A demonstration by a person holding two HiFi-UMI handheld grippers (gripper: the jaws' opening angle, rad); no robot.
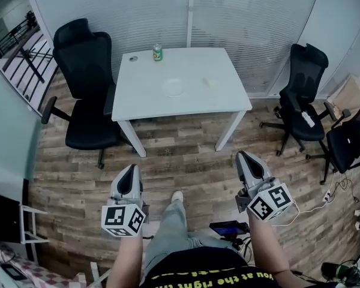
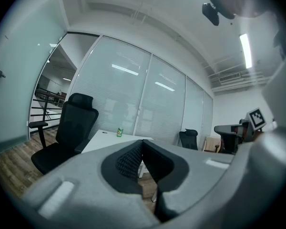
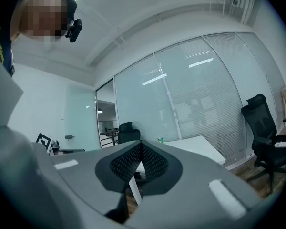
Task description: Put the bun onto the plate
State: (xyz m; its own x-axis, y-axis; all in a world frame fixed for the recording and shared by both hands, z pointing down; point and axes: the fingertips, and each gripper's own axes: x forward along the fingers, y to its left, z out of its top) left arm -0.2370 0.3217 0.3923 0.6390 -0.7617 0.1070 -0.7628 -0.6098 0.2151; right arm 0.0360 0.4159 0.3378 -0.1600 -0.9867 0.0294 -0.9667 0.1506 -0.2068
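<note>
In the head view a white table (image 1: 186, 104) stands some way ahead on the wood floor. On it lie a round white plate (image 1: 174, 87) and, to its right and apart from it, a pale bun (image 1: 211, 83). Both grippers are held low in front of the person, well short of the table. My left gripper (image 1: 131, 168) has its jaws shut with nothing between them, as the left gripper view (image 2: 142, 141) shows. My right gripper (image 1: 243, 155) is likewise shut and empty (image 3: 141, 143). Both point toward the table.
A green can (image 1: 158, 53) and a small dark object (image 1: 132, 58) sit at the table's far edge. A black office chair (image 1: 87, 89) stands at the table's left, two more (image 1: 303, 98) at the right. Cables lie on the floor at the lower right (image 1: 333, 191). Glass walls with blinds stand behind.
</note>
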